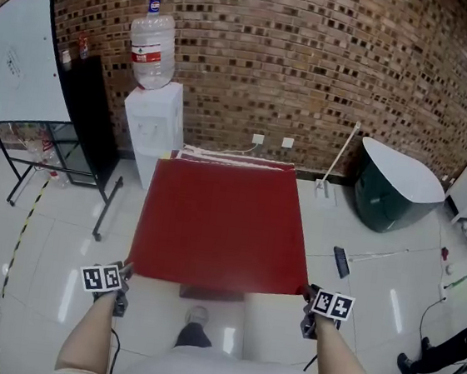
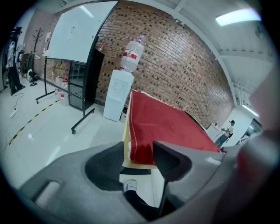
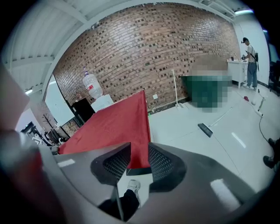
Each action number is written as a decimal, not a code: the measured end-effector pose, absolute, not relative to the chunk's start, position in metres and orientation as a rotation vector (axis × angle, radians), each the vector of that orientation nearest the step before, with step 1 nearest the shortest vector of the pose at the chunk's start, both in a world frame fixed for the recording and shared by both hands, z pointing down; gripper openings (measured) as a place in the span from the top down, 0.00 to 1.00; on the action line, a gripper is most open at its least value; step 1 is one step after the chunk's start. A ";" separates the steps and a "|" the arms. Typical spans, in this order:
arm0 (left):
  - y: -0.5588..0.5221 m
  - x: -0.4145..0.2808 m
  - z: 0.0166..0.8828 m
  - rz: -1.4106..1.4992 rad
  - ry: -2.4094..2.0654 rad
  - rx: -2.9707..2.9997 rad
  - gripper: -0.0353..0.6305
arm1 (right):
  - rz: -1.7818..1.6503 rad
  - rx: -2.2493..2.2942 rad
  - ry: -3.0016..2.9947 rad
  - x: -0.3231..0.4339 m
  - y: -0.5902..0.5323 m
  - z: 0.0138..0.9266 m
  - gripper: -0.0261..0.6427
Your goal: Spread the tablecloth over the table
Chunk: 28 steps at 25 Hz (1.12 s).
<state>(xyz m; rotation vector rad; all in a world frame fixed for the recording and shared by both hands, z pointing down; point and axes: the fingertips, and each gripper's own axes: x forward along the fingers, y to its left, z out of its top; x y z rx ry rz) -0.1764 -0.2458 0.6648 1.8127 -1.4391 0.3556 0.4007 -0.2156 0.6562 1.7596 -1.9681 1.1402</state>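
A red tablecloth (image 1: 223,223) lies flat over the square table and covers its whole top. Its near edge hangs a little over the table's front side. My left gripper (image 1: 126,272) is at the cloth's near left corner and my right gripper (image 1: 306,292) is at its near right corner. In the left gripper view the jaws (image 2: 138,159) stand apart, with the hanging cloth corner (image 2: 141,148) and the pale table edge (image 2: 127,151) seen in the gap. In the right gripper view the jaws (image 3: 139,162) are also apart, and the cloth corner (image 3: 139,151) hangs loose between them.
A white water dispenser (image 1: 152,127) with its bottle stands behind the table's far left corner. A whiteboard (image 1: 23,49) on a wheeled stand is at the left. A green-and-white tub (image 1: 392,192) sits at the right. A dark bar (image 1: 341,261) and cables lie on the floor.
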 end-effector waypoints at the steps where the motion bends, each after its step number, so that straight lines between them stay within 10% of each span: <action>1: -0.243 -0.183 0.665 0.344 -1.454 1.797 0.65 | 1.148 1.773 -1.960 0.405 -0.212 0.656 0.79; 7: -0.226 -0.184 0.635 0.180 -1.496 1.779 0.65 | 1.109 1.814 -2.064 0.401 -0.198 0.610 0.90; 11: -0.209 -0.125 0.607 0.154 -1.369 1.916 0.94 | 1.085 1.659 -2.224 0.345 -0.182 0.586 0.96; 28: -0.073 0.009 0.576 0.345 -0.801 2.356 0.94 | 0.989 0.979 -2.411 0.143 -0.077 0.590 0.96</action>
